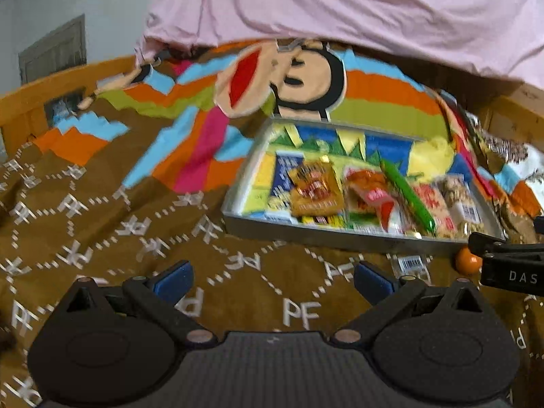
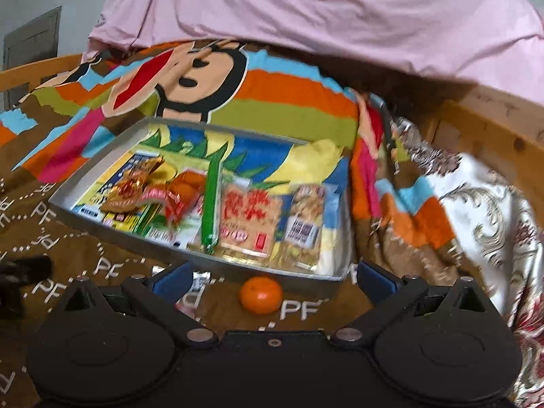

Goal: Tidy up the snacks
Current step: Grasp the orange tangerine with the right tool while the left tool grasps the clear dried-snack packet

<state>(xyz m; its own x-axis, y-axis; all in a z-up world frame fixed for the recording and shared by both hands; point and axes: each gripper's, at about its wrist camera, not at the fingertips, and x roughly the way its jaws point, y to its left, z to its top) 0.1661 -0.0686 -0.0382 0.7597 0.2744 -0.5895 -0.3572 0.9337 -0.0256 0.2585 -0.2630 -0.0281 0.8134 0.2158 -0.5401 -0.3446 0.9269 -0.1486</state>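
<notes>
tray (image 2: 85,190) packed with snacks, orange (image 2: 260,295) outside

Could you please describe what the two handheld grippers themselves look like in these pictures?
Both look alike. The left gripper and right gripper each have a black body with a ribbed centre plate, two round textured black discs, black linkage arms with silver pivot pins, and blue fingertips. In the left view, the right gripper's black side shows white letters "DAS". No cables or sleeves show.

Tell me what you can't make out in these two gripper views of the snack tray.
- Snack packet lettering: motion-blurred in both views.
- Small barcoded packet: in the right wrist view, mostly hidden behind the right gripper finger.
- Tray floor: largely covered by snacks.
- Orange: partly hidden by the right gripper in the left wrist view.
</notes>
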